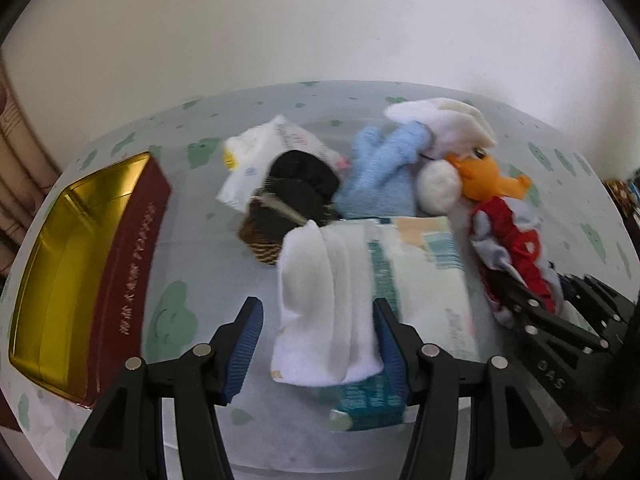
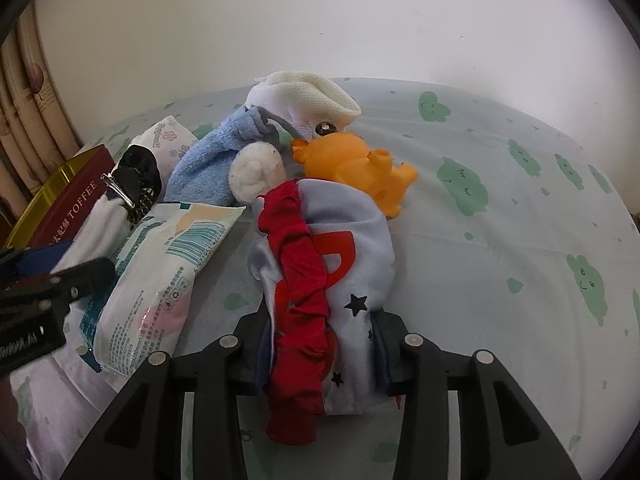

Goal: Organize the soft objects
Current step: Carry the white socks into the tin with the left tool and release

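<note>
The left gripper point(image 1: 318, 344) hangs with its blue-padded fingers spread on either side of a folded white towel point(image 1: 320, 300), which lies draped over a pale plastic tissue pack with teal print point(image 1: 428, 280) on the cloud-patterned tablecloth point(image 1: 172, 312); whether the pads touch the towel cannot be told through the blur. The right gripper point(image 2: 320, 344) is pinching a crumpled red and pale-blue satin garment with black stars point(image 2: 320, 280), which bulges out between its fingers. Crowded just beyond are an orange rubber toy animal point(image 2: 356, 168), a rolled white sock ball point(image 2: 258, 170), a light-blue terry cloth point(image 2: 208, 168) and a white knitted cloth point(image 2: 304, 100), all touching in one heap. To the left of the heap, a black fabric piece with a metal clip point(image 2: 134, 182) sits against a second white tissue pack with small flowers point(image 2: 168, 140). An open gold-lined tin with dark red sides point(image 1: 80, 264) stands well apart at the left edge of the table.
</note>
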{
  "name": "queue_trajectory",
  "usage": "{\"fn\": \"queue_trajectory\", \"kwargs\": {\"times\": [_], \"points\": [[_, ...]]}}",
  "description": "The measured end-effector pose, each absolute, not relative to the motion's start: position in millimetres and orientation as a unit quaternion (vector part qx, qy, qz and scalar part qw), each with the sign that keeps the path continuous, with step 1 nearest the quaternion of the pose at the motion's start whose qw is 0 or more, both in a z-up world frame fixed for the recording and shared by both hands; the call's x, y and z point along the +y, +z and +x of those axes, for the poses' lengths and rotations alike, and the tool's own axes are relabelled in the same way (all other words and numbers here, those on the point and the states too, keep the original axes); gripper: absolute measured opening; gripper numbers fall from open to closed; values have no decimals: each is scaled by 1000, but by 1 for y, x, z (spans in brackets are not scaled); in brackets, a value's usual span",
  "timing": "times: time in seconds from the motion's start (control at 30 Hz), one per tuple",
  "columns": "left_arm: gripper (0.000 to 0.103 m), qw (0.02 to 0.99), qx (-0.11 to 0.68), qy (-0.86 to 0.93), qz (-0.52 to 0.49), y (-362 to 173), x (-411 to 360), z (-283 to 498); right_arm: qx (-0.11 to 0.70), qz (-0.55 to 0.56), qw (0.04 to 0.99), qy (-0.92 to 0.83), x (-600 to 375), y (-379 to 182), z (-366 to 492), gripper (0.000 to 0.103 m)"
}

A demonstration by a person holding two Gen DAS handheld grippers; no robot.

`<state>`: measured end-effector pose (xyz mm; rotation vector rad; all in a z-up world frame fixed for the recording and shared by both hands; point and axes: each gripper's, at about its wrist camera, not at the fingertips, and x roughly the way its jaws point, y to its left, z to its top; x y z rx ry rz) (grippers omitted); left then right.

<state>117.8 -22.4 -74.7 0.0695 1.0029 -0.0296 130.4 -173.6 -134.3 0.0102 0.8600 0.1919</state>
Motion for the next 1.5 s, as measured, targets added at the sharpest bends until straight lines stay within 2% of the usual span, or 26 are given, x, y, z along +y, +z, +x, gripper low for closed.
{"fn": "queue_trajectory", "kwargs": {"times": [0.13,0.2,0.23,0.4,0.87,1.2,1.5], "points": [[56,877,481,-11,20,-73,-7,118,416,-1,905,92,-172,-134,131,40],[42,877,481,-10,20,-74,0,118,416,-2,905,91,-172,-134,131,41],[28,876,482,-10,19,-74,2,119,416,-2,905,91,-172,-134,131,41],[19,872,488,-16,5,-78,13,122,416,-3,905,91,-172,-134,131,41],[18,882,471,-16,9,-44,28,104,417,-4,905,91,-171,-134,131,41],[18,894,442,65,6,-10,98,103,416,-5,905,90,-171,-134,131,41],[18,876,460,144,-9,-30,167,110,417,-6,905,90,-170,-134,131,41]]}}
